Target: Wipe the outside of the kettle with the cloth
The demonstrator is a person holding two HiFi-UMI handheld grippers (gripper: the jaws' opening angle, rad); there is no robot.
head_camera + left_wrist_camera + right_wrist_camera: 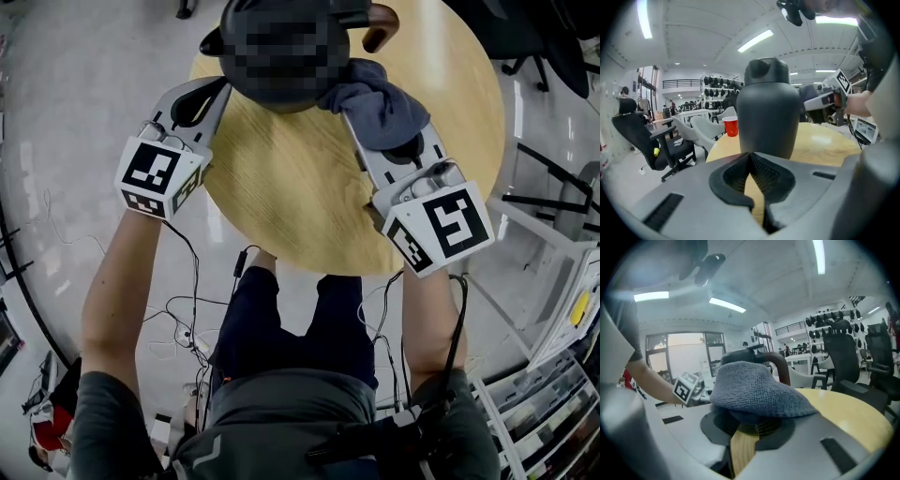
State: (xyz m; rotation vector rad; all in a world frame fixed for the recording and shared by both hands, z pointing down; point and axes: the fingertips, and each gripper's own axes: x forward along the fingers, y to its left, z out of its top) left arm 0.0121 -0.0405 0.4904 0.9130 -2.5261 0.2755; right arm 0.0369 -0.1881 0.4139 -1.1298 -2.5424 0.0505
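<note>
The near half of the table [291,197] lies bare between the two grippers, an open lane across the wood up to the kettle [768,117], which stands at the far edge and blocks the middle. The left gripper [212,92] sits just beside its left flank. The right flank is taken up by the cloth [380,103] bunched at the right gripper [367,141] — the brown handle [380,26] juts out beyond it.

Bright, even, cool light falls from long white ceiling light strips [754,41], leaving only soft shadows. The round pale wooden tabletop [300,187] carries a dull white glare patch in the left gripper view. All three views bulge like a fisheye, with dark corners and bent lines at the edges. The blue-grey towelling cloth [754,387] shows its weave clearly; the distant background is soft.
</note>
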